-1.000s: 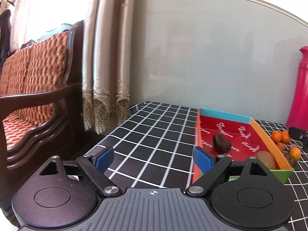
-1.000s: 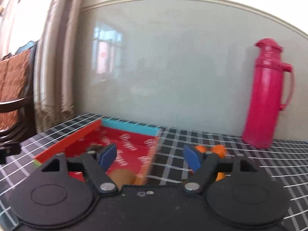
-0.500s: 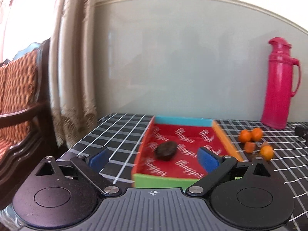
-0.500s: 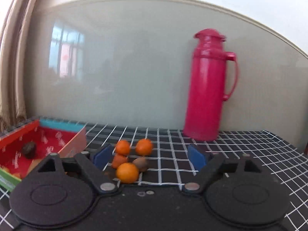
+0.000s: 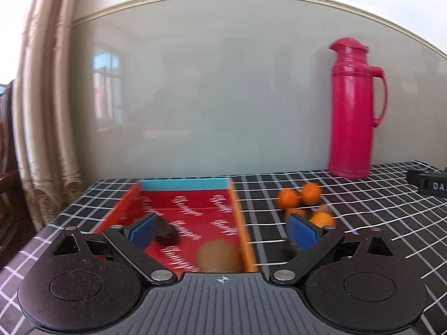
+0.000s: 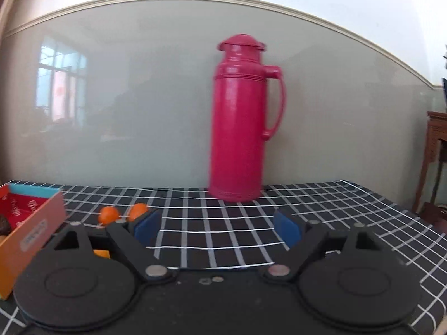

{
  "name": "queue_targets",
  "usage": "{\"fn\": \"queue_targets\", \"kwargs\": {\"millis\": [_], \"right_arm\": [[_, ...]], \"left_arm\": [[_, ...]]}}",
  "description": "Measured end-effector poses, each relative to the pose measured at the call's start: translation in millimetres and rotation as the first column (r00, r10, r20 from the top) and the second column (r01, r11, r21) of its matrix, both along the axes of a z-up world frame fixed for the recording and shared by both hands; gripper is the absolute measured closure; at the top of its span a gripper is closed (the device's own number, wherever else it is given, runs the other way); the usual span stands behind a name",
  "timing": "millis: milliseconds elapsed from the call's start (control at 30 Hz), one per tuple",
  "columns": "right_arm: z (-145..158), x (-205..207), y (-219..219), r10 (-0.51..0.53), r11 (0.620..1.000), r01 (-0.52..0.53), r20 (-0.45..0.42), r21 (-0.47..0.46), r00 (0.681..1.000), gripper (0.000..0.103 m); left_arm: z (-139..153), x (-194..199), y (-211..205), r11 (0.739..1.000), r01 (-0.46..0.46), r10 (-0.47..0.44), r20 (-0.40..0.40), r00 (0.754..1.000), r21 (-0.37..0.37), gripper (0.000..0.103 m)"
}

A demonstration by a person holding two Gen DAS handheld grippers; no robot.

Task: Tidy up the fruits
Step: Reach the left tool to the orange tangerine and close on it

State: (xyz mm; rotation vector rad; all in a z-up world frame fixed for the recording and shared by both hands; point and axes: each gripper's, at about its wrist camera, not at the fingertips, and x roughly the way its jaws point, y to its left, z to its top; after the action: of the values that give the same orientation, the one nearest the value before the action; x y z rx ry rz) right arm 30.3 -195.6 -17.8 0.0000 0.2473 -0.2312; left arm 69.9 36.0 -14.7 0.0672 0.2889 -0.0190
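Observation:
A tray (image 5: 240,234) with a red floor, blue far wall and orange right wall lies on the checked tablecloth. In it rest a dark fruit (image 5: 167,233) and a brown kiwi (image 5: 219,255). Several small oranges (image 5: 289,197) sit on the cloth to its right. My left gripper (image 5: 223,231) hangs open over the tray's near right part, holding nothing. My right gripper (image 6: 217,227) stands open over bare cloth. The oranges (image 6: 108,215) and the tray (image 6: 33,229) are off to its left, one orange partly hidden behind its left finger.
A tall pink flask (image 6: 237,122) stands against the grey wall at the back of the table. A black object (image 5: 430,184) lies at the far right. A curtain (image 5: 42,111) hangs left of the table, a wooden stand (image 6: 435,162) beyond its right edge.
Both views have swung to the right: the chair has left the left view, and the tray has slid to the right view's left edge. Both grippers' jaws stand wider than before.

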Motion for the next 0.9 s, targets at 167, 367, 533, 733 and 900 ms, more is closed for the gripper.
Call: {"fn": "queue_targets", "kwargs": {"millis": [167, 367, 533, 733, 900], "right_arm": [[0, 2, -25, -0.058, 0.998, 0.057, 0.003, 0.04, 0.998, 0.016], [0, 3, -44, -0.099, 0.993, 0.098, 0.009, 0.067, 0.995, 0.016], [-1, 9, -57, -0.135, 0.988, 0.135, 0.003, 0.075, 0.991, 0.016], [-4, 16, -69, -0.167, 0.984, 0.167, -0.007, 0.065, 0.986, 0.016], [-6, 16, -74, -0.172, 0.984, 0.172, -0.021, 0.038, 0.985, 0.016]], "left_arm": [[-2, 9, -30, 0.998, 0.055, -0.055, -0.012, 0.998, 0.003, 0.006], [-6, 23, -59, 0.995, 0.095, -0.095, -0.028, 0.995, 0.007, 0.006], [-10, 38, -81, 0.992, 0.127, -0.126, -0.049, 0.991, 0.006, 0.011], [-16, 57, -97, 0.991, 0.135, -0.133, -0.086, 0.987, 0.013, 0.018], [-24, 74, -106, 0.99, 0.14, -0.137, -0.127, 0.983, 0.018, 0.028]]}}
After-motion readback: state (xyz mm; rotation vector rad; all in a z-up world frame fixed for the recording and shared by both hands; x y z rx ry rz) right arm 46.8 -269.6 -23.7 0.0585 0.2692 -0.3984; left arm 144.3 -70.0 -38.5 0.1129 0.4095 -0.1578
